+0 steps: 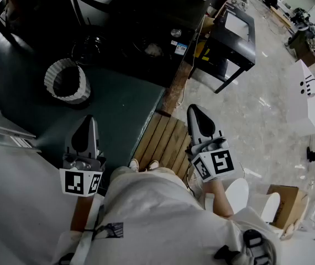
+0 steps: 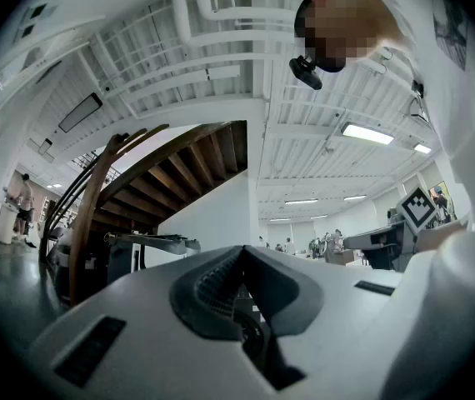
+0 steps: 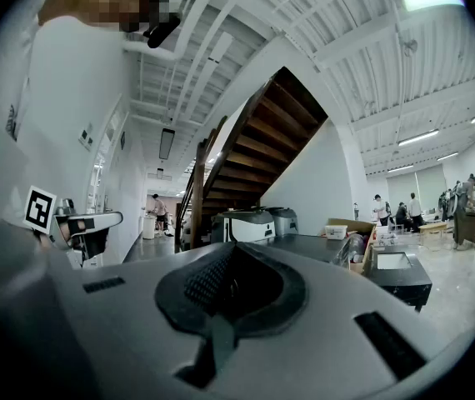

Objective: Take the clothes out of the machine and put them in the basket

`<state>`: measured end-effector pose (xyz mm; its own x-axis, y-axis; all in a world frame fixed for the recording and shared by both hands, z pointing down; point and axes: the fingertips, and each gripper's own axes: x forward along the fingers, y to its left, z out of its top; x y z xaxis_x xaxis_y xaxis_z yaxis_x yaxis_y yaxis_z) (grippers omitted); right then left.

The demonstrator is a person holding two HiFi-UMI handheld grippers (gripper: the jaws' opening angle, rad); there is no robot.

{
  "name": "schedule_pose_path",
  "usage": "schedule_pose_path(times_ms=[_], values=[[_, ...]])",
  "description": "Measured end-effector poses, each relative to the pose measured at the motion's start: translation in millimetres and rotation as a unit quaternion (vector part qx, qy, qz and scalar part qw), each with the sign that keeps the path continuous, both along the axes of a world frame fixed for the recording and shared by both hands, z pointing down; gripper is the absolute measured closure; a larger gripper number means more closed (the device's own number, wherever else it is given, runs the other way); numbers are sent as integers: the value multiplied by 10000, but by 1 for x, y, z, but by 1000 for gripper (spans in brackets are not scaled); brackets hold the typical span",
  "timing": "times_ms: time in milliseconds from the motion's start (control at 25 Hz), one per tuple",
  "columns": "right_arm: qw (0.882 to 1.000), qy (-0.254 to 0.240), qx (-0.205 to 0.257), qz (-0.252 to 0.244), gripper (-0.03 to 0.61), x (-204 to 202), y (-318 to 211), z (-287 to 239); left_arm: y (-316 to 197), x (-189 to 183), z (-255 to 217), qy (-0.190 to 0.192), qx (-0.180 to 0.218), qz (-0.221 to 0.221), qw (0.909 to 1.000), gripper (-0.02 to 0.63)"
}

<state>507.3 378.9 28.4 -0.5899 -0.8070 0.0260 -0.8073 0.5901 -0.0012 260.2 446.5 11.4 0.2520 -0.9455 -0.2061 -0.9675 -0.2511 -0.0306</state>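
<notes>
The sticker [image 1: 180, 48] on the black machine [image 1: 146, 21] is too small to read; the white ribbed basket [image 1: 66, 81] stands near it on dark floor [image 1: 119, 109]. The left gripper [image 1: 88, 123] and right gripper [image 1: 195, 112] have jaws pressed together

Left tongs [image 1: 89, 118] closed, empty, tilted slightly up, right tongs [image 1: 194, 109] closed, empty, level.

White, ribbed, on the basket [image 1: 66, 81]. Dark green over the mat [image 1: 119, 109], warm brown on the wooden planks [image 1: 166, 139], black on the machine [image 1: 146, 21]. Grey on left gripper [image 1: 87, 119] and right gripper [image 1: 194, 109], with black-and-white square markers.
</notes>
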Motion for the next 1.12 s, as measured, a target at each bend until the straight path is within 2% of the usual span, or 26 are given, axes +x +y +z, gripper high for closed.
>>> schedule_pose_path(times_ms=[280,480,600,640,720,880,1040,1120], values=[[10000,13,-41,16,566,-1,-1,5,0,-2,10,53,-81,-8,10000,601],[9995,-97,-219,-189,565,-5,-5,12,-5,-2,8,44,-65,-30,10000,601],[9997,45,-161,-175,561,-4,-10,16,-8,0,8,33,-71,-53,10000,601],[9997,93,-134,-195,540,-3,-13,17,-9,0,8,29,-68,-66,10000,601],[9995,163,-121,-257,410,-1,-19,18,-11,1,8,27,-71,-103,9999,601],[9993,213,-65,-312,247,9,-33,18,-17,5,10,17,-100,-156,9998,601],[9995,8,-80,-300,134,23,-48,19,-22,16,13,-8,-141,-196,9997,601],[9994,46,-155,-297,116,29,-52,26,-22,24,17,-15,-183,-201,9996,601]])
